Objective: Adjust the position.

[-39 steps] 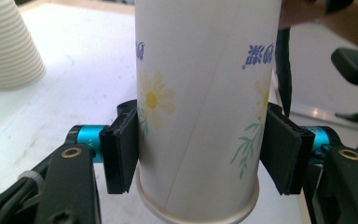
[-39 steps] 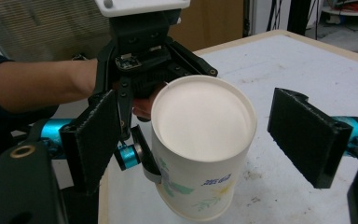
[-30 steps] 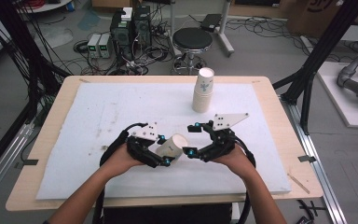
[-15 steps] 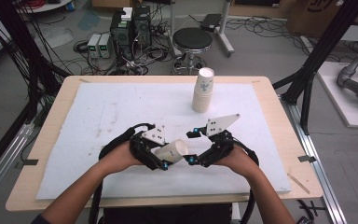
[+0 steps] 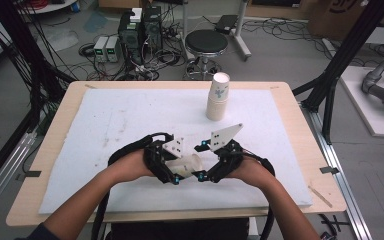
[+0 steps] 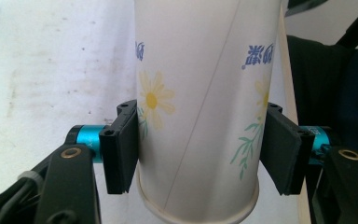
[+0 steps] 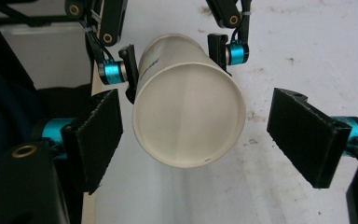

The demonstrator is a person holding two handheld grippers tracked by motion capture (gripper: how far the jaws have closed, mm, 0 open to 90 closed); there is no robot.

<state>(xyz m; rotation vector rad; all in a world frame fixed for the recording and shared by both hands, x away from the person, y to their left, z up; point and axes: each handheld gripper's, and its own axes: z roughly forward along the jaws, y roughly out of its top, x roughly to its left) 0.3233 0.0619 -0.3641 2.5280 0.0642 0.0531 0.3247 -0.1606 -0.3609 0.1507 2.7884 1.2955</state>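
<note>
A paper cup [image 5: 189, 163] printed with flowers [image 6: 200, 93] lies level a little above the white mat. My left gripper [image 5: 177, 165] is shut on it, with both black pads [image 6: 121, 149] pressed on its sides near the narrow end. One round end of the cup [image 7: 189, 121] faces my right gripper [image 5: 202, 161]. That gripper [image 7: 200, 140] stands open, a pad on each side of the cup's end and neither touching it. A hand holds each gripper near the table's front edge.
A stack of paper cups [image 5: 217, 97] stands upright at the back middle of the white mat [image 5: 130, 115]. The mat covers a wooden table [image 5: 300, 130]. A stool [image 5: 206, 42] and electronics boxes [image 5: 140, 30] sit on the floor beyond it.
Both hands have drifted slightly toward the table's front edge with the cup. The right gripper's jaws now stand on either side of the cup's end.
</note>
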